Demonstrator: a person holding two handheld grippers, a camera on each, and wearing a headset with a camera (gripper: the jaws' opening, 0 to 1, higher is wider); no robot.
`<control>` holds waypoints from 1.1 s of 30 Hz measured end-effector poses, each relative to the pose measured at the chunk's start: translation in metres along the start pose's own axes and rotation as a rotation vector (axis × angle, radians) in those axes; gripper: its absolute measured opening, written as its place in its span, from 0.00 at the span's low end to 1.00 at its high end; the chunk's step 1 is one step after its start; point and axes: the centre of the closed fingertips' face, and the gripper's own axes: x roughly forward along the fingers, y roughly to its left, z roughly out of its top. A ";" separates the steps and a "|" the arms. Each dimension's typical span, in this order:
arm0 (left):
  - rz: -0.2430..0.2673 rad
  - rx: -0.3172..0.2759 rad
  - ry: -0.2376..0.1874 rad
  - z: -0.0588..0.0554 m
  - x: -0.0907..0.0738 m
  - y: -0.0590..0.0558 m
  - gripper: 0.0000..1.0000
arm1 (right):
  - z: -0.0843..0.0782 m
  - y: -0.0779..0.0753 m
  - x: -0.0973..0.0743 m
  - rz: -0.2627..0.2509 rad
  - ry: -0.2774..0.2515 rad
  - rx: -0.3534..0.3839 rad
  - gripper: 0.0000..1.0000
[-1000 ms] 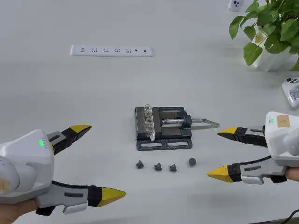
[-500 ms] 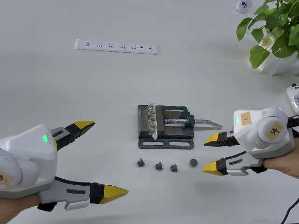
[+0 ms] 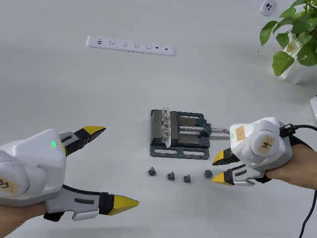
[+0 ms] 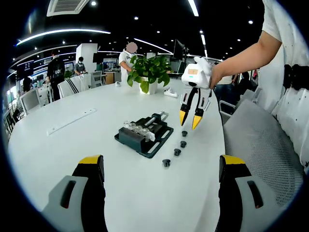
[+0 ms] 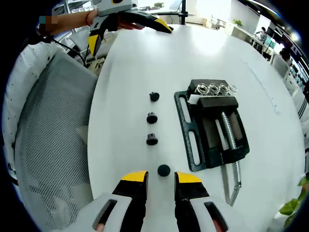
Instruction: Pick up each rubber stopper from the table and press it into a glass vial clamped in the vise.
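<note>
A dark vise (image 3: 181,135) in mid-table clamps a row of glass vials (image 3: 166,126). Several black rubber stoppers lie in a line in front of it; the rightmost stopper (image 3: 208,174) sits just ahead of my right gripper (image 3: 218,169), whose yellow tips stand open and narrow on either side of it. In the right gripper view that stopper (image 5: 164,170) lies right before the gap of the right gripper (image 5: 161,177), with the vise (image 5: 212,125) to the right. My left gripper (image 3: 113,166) hovers wide open at the near left, holding nothing; its own view shows the left gripper (image 4: 162,160) facing the vise (image 4: 145,135).
A white power strip (image 3: 130,45) lies at the far side of the table. A potted plant (image 3: 297,39) stands at the far right with a small white device (image 3: 268,7) behind it. The vise's screw handle (image 3: 218,131) sticks out to the right.
My right gripper has moved left and down to the rightmost stopper, and its jaws have narrowed. The left gripper has stayed about where it was.
</note>
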 end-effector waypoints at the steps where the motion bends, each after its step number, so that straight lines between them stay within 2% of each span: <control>1: 0.001 -0.001 -0.001 0.000 0.000 0.000 0.99 | -0.001 0.000 0.001 0.001 0.006 -0.008 0.17; 13: 0.006 -0.020 -0.012 -0.003 0.000 0.000 0.99 | 0.000 0.001 0.011 0.024 0.063 -0.067 0.13; 33: 0.009 -0.032 -0.029 -0.002 0.000 0.000 0.99 | -0.005 -0.001 0.018 0.037 0.104 -0.106 0.09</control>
